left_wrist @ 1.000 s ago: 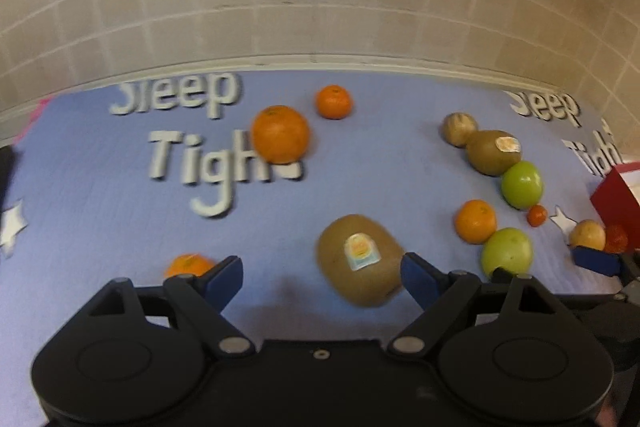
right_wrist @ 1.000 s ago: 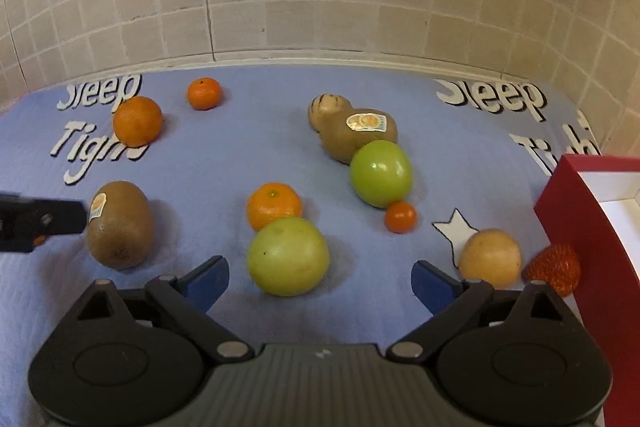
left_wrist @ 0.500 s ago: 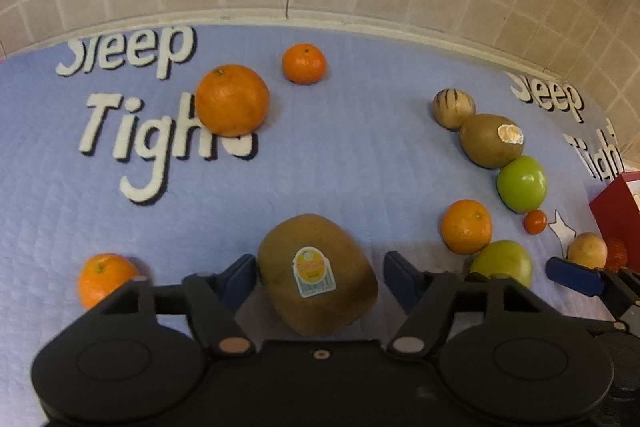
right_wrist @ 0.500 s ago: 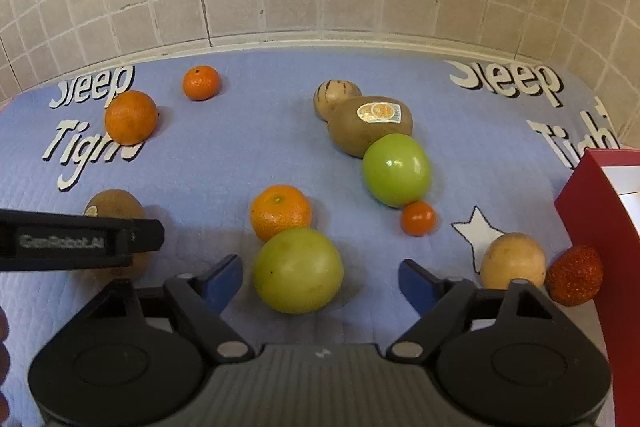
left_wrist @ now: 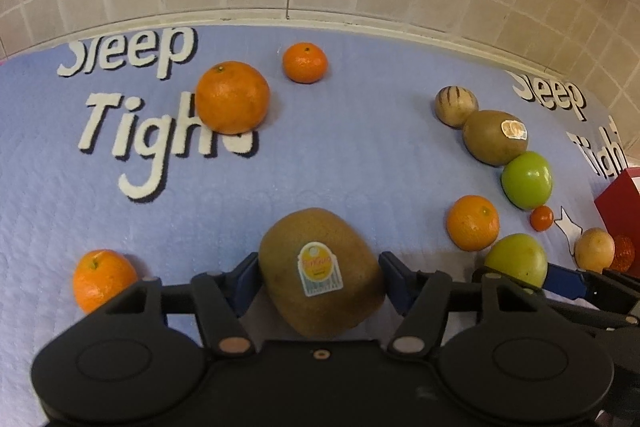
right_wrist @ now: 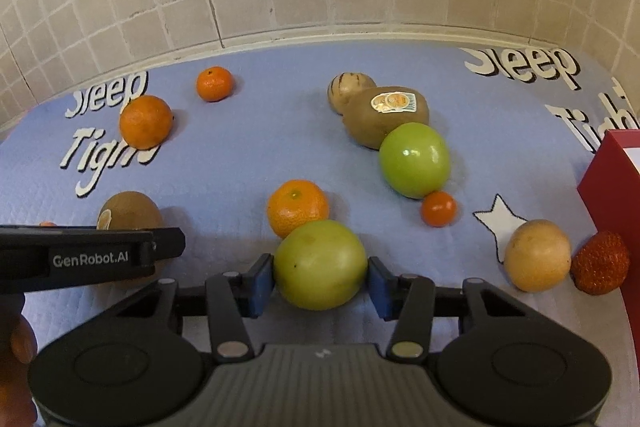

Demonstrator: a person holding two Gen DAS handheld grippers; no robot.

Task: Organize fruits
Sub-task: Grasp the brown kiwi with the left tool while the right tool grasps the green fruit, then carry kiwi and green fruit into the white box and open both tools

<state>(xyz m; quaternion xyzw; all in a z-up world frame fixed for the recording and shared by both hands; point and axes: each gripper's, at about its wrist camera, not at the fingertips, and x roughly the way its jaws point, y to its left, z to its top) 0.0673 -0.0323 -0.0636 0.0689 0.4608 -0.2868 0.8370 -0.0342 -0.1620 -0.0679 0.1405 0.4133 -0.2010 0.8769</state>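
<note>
1. Left tool (left_wrist: 319, 277): both blue pads sit against the flanks of a brown kiwi (left_wrist: 320, 271) with a yellow sticker. I judge it clenched on the fruit. The kiwi fills the gap between the fingers and looks to rest on the blue quilted mat (left_wrist: 340, 163).
2. Kiwi long axis: runs roughly forward and slightly to the tool's right, so the pads bear on its narrower width. Good for a lift, though the oval could pivot if the grip is light.
3. Right tool (right_wrist: 320, 277): pads touch, or all but touch, both sides of a yellow-green apple (right_wrist: 320, 264). I read it as grasping the apple; contact force cannot be judged.
4. Just beyond the apple, touching or nearly so: an orange (right_wrist: 297, 207). A straight lift should clear it.
5. Farther ahead of the right tool, to its right: a second kiwi (right_wrist: 386, 115), a green apple (right_wrist: 414, 159) and a striped fruit (right_wrist: 350, 89) in a touching line.
6. Far right of the right tool: a red box (right_wrist: 608, 183), with a strawberry (right_wrist: 599, 263) at its foot. The right hand is nearer to it.
7. Ahead-left of the left tool: a large orange (left_wrist: 232, 97) and a mandarin (left_wrist: 305, 62).
</note>
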